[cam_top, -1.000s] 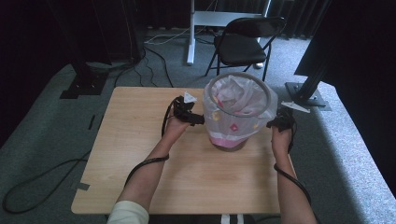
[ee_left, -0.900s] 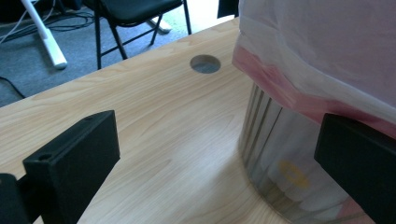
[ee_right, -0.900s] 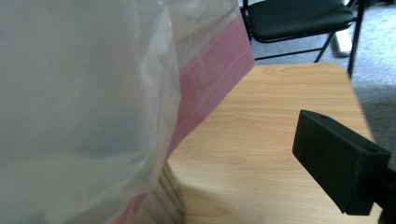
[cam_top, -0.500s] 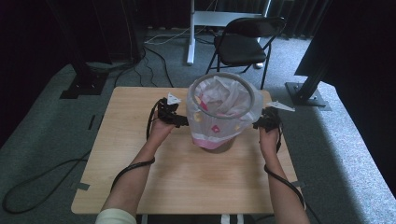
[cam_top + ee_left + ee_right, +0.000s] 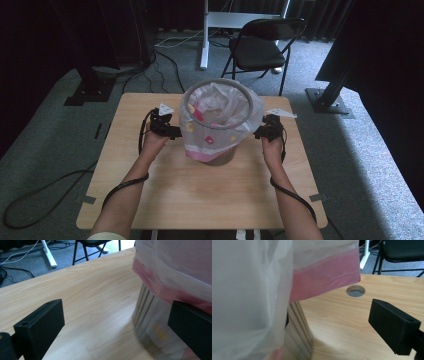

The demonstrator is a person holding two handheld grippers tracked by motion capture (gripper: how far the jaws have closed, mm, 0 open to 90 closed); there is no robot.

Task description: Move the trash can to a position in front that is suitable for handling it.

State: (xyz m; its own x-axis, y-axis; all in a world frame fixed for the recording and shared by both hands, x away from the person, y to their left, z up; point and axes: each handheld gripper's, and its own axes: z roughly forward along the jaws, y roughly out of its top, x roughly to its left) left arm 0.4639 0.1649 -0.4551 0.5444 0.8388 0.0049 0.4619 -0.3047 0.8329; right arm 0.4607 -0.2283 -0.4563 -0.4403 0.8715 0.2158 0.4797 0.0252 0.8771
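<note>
Nearest the person, the left gripper (image 5: 176,132) and the right gripper (image 5: 257,133) flank the bin (image 5: 216,125) low on its sides, each right against the hanging liner (image 5: 200,142). In the left gripper view the jaws stand wide apart with bare table (image 5: 82,297) between them, one jaw right at the bin's shiny wall (image 5: 147,322); they grip nothing. In the right gripper view one black jaw stands clear of the bin, the other is hidden behind the liner (image 5: 249,290), so I cannot tell whether this gripper holds anything.

The bin stands upright near the middle of the table, a little toward its far edge, its long axis vertical and its mouth pointing up. It looks light and stiff, with a smooth, probably slippery wall; the thin plastic liner is soft and likely tears easily. I judge the grey ring (image 5: 187,100) at the mouth, or a squeeze from both sides, the safest hold. Beyond the bin, past the table's far edge, stands a folding chair (image 5: 262,47).
</note>
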